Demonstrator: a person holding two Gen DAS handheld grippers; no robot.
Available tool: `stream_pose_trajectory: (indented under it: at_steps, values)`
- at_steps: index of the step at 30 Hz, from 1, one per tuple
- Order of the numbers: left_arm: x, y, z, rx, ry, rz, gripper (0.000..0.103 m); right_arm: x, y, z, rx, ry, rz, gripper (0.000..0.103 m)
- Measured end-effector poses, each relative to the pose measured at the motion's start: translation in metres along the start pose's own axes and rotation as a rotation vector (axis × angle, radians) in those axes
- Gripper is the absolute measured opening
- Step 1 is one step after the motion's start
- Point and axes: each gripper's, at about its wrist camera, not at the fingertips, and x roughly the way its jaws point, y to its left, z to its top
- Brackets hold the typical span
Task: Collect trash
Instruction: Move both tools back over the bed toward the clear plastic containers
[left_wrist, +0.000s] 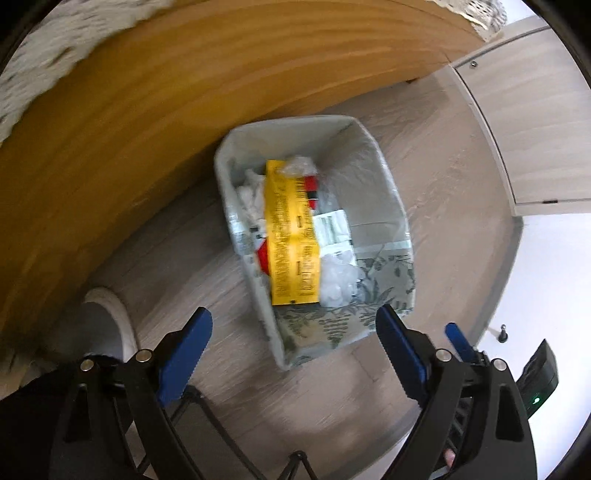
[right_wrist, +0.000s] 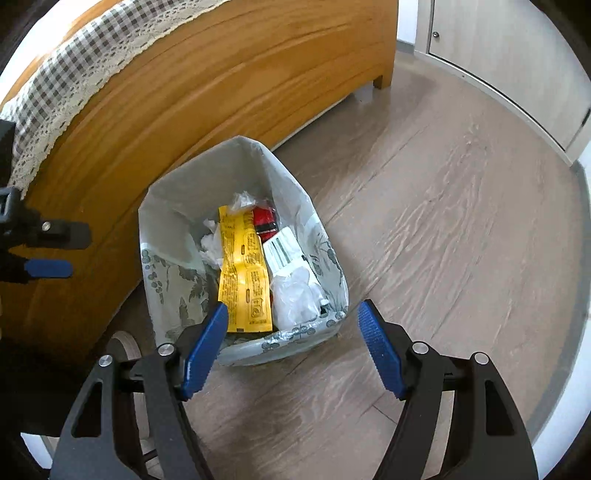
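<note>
Both grippers, left (left_wrist: 291, 354) and right (right_wrist: 291, 345), gape empty above the bin (right_wrist: 155, 236); its yellow wrapper (right_wrist: 243, 273) could slide out if the bin is nudged.

Glossy wooden bed frame (right_wrist: 207, 74), seemingly plastic-lined bin (right_wrist: 243, 155)

The left wrist view is smeared by motion blur, so print on the long yellow plastic wrapper (left_wrist: 291, 236) is unreadable. It covers most of a red packet (left_wrist: 312, 188). A grey-white shoe (left_wrist: 110, 325) is partly hidden behind the black gripper frame.
</note>
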Motion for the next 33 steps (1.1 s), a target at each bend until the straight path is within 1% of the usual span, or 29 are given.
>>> stream_pose_trajectory:
  at_steps: [3, 7, 9, 11, 13, 14, 15, 17, 18, 20, 21, 22, 25, 26, 29, 30, 31, 33]
  values:
    - [-0.011, 0.007, -0.002, -0.005, -0.001, 0.02, 0.087, -0.009, 0.007, 0.002, -0.019, 0.015, -0.039, 0.07]
    - [-0.038, 0.003, -0.003, 0.06, -0.064, 0.108, 0.087, -0.026, 0.017, 0.009, -0.038, 0.026, -0.027, 0.07]
    - [-0.058, 0.001, -0.005, 0.089, -0.092, 0.129, 0.087, -0.035, 0.025, 0.016, -0.071, 0.026, -0.063, 0.07]
    - [-0.084, 0.002, -0.008, 0.102, -0.156, 0.123, 0.087, -0.048, 0.032, 0.023, -0.078, 0.001, -0.072, 0.07]
    - [-0.125, 0.007, -0.014, 0.118, -0.272, 0.125, 0.087, -0.065, 0.043, 0.033, -0.082, -0.036, -0.069, 0.07]
    - [-0.138, 0.01, -0.016, 0.123, -0.316, 0.129, 0.087, -0.075, 0.051, 0.038, -0.092, -0.058, -0.07, 0.07]
    - [-0.16, 0.018, -0.02, 0.123, -0.384, 0.148, 0.087, -0.082, 0.058, 0.043, -0.102, -0.075, -0.071, 0.07]
    - [-0.19, 0.035, -0.025, 0.113, -0.469, 0.149, 0.087, -0.101, 0.08, 0.054, -0.129, -0.125, -0.062, 0.07]
    - [-0.213, 0.051, -0.03, 0.095, -0.52, 0.13, 0.087, -0.111, 0.093, 0.061, -0.144, -0.152, -0.051, 0.07]
    - [-0.241, 0.074, -0.036, 0.074, -0.578, 0.101, 0.087, -0.125, 0.113, 0.072, -0.166, -0.184, -0.027, 0.07]
    - [-0.264, 0.097, -0.038, 0.063, -0.62, 0.085, 0.087, -0.131, 0.125, 0.079, -0.179, -0.2, -0.016, 0.07]
    - [-0.277, 0.108, -0.039, 0.055, -0.641, 0.085, 0.087, -0.137, 0.141, 0.087, -0.2, -0.219, -0.004, 0.07]
    - [-0.327, 0.165, -0.037, 0.009, -0.729, 0.111, 0.088, -0.15, 0.186, 0.109, -0.261, -0.262, 0.035, 0.07]
    - [-0.345, 0.191, -0.035, -0.002, -0.751, 0.126, 0.09, -0.153, 0.203, 0.118, -0.281, -0.275, 0.049, 0.07]
    - [-0.377, 0.245, -0.025, 0.002, -0.774, 0.141, 0.091, -0.155, 0.251, 0.141, -0.337, -0.287, 0.102, 0.07]
    - [-0.391, 0.268, -0.018, 0.005, -0.784, 0.155, 0.091, -0.156, 0.263, 0.147, -0.357, -0.289, 0.116, 0.07]
    - [-0.405, 0.288, -0.01, -0.004, -0.804, 0.168, 0.091, -0.157, 0.286, 0.158, -0.395, -0.295, 0.136, 0.07]
    - [-0.433, 0.331, 0.011, -0.033, -0.856, 0.17, 0.092, -0.161, 0.32, 0.173, -0.447, -0.309, 0.168, 0.07]
